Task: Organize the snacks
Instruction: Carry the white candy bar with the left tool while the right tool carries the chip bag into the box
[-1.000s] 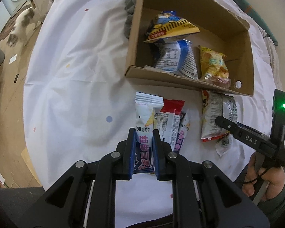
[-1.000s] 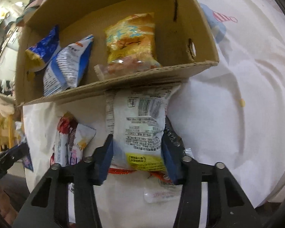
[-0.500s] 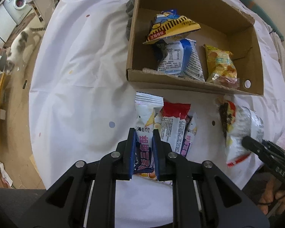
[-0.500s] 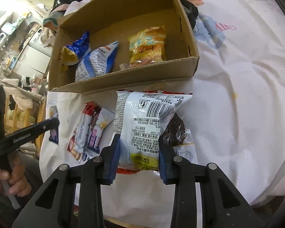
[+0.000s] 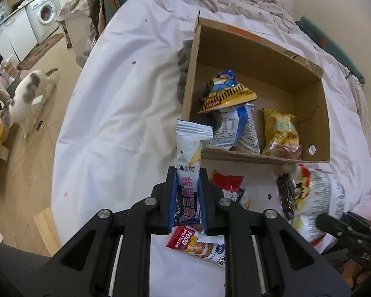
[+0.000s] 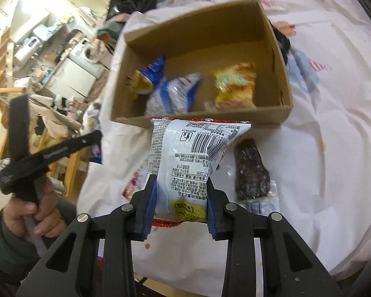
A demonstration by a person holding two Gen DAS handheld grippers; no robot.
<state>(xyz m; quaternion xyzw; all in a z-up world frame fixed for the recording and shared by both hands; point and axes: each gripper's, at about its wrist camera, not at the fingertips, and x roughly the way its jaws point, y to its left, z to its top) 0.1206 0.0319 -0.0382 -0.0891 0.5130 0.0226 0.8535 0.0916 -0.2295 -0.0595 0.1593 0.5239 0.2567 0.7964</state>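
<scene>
My left gripper is shut on a white and blue snack bar and holds it up off the sheet, near the front left corner of the cardboard box. My right gripper is shut on a silver snack bag with a barcode, lifted in front of the box. The box holds a yellow and blue bag, a blue and white bag and a yellow bag. That silver bag also shows in the left wrist view.
Loose snacks lie on the white sheet: a red and white packet, a red packet, a dark brown packet. A cat stands on the floor left of the bed. The bed edge is close in front.
Both grippers have risen and pulled back with their snacks off the sheet. The silver bag left the box's front wall. A packet under the left bar came into view.
</scene>
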